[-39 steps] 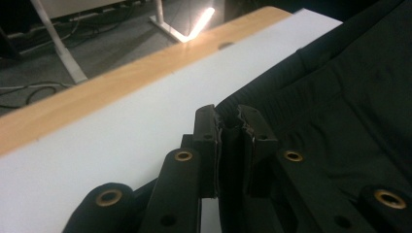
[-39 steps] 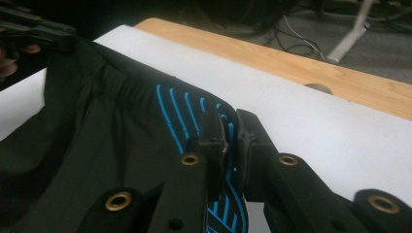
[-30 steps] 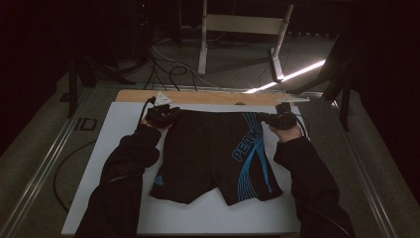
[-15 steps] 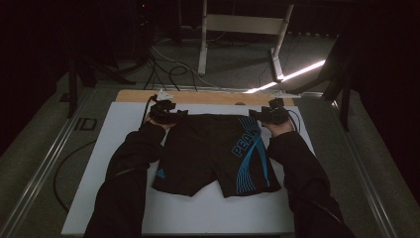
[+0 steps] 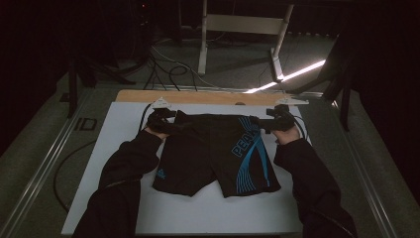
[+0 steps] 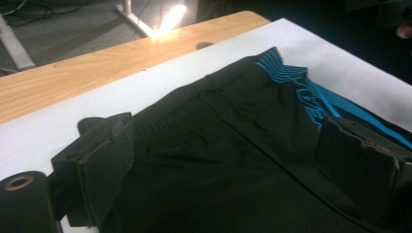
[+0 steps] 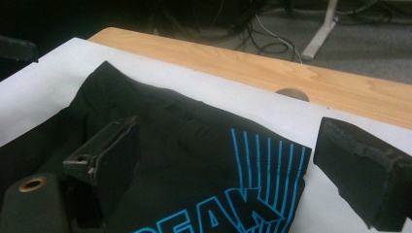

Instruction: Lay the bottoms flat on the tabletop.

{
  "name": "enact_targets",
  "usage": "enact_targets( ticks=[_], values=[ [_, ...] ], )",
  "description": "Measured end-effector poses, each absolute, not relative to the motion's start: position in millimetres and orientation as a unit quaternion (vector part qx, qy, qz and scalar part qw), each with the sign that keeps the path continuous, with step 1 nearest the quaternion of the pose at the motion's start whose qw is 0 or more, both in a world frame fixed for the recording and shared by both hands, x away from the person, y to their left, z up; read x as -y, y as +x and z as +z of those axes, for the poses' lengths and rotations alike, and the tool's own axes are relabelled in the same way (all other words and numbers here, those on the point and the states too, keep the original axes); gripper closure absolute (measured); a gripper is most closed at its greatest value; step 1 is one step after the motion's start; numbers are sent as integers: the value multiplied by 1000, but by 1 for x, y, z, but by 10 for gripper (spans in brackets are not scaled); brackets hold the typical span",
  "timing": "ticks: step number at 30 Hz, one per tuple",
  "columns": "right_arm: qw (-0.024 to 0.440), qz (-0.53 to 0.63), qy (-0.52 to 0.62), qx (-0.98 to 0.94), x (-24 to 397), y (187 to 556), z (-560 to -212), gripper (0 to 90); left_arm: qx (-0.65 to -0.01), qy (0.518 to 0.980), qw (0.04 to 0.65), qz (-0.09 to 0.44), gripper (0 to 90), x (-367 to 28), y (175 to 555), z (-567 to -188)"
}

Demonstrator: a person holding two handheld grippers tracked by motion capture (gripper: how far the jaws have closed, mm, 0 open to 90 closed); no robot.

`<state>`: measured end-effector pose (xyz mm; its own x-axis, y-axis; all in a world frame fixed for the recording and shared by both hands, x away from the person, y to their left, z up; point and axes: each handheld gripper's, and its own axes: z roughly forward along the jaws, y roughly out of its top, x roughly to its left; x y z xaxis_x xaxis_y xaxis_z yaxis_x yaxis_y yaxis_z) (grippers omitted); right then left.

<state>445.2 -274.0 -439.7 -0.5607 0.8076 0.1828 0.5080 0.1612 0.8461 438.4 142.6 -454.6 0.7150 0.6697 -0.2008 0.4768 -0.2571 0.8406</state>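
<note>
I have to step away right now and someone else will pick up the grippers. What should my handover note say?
Left gripper: fingers have just been opening, now wide apart at the waistband's left corner, gripping nothing.
Right gripper: same, just opened at the right corner.
Black shorts with blue stripes lie spread flat on the white sheet, waistband toward the wooden table edge.
Done: shorts laid out and released.
Left: probably folding; nothing is folded yet.

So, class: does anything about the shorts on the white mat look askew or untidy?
Mostly fine: the black shorts lie flat on the white mat. Only the waistband's left corner is bunched and rumpled.
</note>
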Motion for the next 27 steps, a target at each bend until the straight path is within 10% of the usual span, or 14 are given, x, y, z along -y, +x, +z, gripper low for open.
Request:
enact_targets(
  ticks=[27],
  values=[
    [176, 475, 361, -783, 276, 357, -425, 99, -309, 794, 518, 79, 28, -162, 353, -430]
  ],
)
